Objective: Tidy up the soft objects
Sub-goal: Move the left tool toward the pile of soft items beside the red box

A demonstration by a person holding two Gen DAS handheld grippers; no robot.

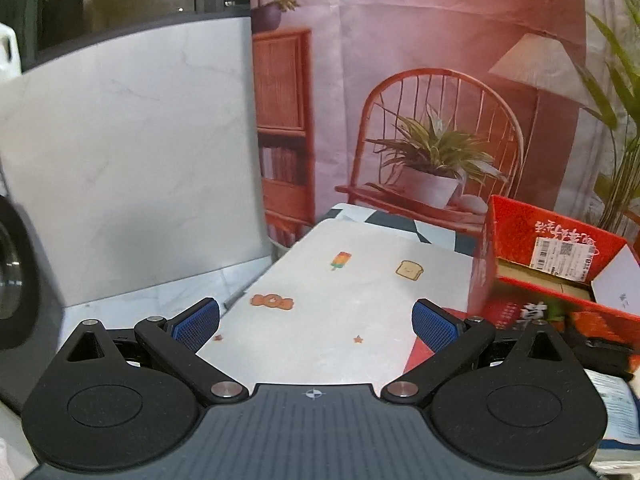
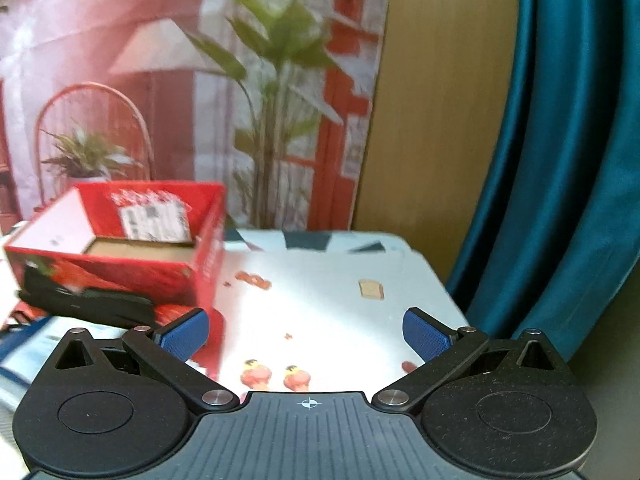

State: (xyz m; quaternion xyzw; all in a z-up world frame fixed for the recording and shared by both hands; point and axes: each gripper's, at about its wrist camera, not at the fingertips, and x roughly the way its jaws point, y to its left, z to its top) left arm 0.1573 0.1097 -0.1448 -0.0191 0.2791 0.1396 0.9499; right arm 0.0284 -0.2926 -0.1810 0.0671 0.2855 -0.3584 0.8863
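Observation:
An open red cardboard box point(image 1: 532, 248) with a shipping label stands on the table at the right of the left wrist view; the same red cardboard box point(image 2: 132, 236) shows at the left in the right wrist view. A black soft item point(image 2: 88, 304) lies in front of the box, and the same black soft item point(image 1: 600, 350) appears below the box. My left gripper point(image 1: 316, 324) hangs open over the white printed tablecloth point(image 1: 340, 312) with nothing between its blue pads. My right gripper point(image 2: 306, 334) is open too, above the tablecloth point(image 2: 332, 300), to the right of the box.
A printed backdrop point(image 1: 420, 80) hangs behind the table. A grey marble panel point(image 1: 128, 160) stands at the left. A teal curtain point(image 2: 572, 140) and a wooden panel point(image 2: 440, 100) are at the right. Papers or packets point(image 2: 24, 348) lie beside the box at the left.

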